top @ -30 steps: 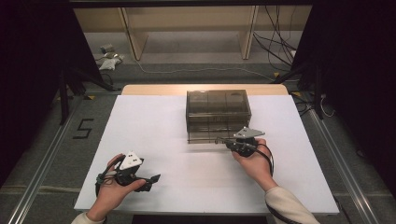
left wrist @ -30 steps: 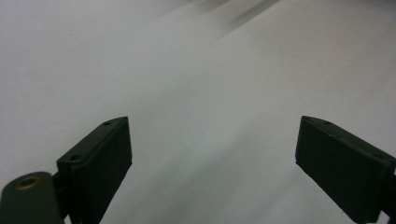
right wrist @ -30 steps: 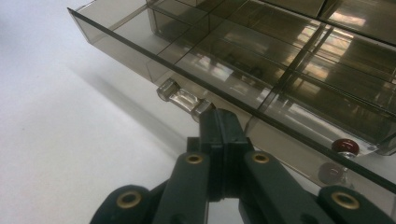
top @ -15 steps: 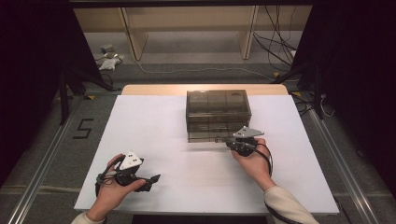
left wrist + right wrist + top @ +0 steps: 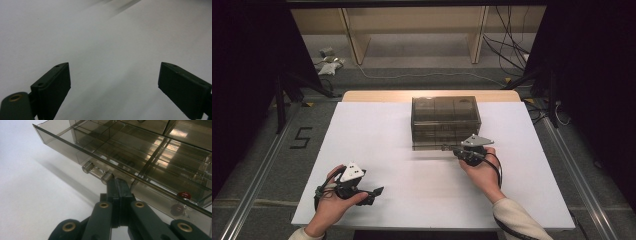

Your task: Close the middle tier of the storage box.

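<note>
A smoky transparent drawer box stands on the white desk, toward its far middle part. This box is my landmark. The right claw is at the front side of the box, low, at the bottom drawer. In the right gripper view its two black jaws are pressed together with no gap, and their tips meet the small clear handle of that drawer. If the tips pinch the handle or only touch it, I cannot tell. Inside the box, to the right of the handle in this view, a small red thing lies in a compartment.

The left claw is well apart from the box, near the front left of the desk. Its jaws stand wide apart, over the bare white surface.
</note>
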Available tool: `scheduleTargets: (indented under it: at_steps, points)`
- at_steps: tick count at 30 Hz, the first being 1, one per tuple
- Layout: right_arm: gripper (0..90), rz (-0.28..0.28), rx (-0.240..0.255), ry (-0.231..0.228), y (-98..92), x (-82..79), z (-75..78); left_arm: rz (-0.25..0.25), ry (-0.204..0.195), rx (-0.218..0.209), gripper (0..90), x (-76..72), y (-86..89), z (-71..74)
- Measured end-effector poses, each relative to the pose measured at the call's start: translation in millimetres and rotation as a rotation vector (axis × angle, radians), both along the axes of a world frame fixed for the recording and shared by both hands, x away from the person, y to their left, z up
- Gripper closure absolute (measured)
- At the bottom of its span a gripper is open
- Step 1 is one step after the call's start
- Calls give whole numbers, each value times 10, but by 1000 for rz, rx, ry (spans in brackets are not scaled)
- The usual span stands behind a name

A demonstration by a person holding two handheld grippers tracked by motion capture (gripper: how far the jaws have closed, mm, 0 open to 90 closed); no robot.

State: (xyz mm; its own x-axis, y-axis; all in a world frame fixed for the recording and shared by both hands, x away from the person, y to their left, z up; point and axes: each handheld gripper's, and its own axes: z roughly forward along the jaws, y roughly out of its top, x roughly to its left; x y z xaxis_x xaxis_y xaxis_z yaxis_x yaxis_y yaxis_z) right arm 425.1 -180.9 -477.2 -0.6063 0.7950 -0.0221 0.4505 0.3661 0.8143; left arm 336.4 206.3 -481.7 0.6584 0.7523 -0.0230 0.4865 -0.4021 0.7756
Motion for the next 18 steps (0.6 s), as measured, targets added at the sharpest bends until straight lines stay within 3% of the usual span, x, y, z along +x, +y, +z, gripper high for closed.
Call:
scheduleTargets:
  at_steps: [18]
  points:
    - [900, -7, 3, -9, 29, 48, 7, -1, 1, 4, 110, 5, 2, -1]
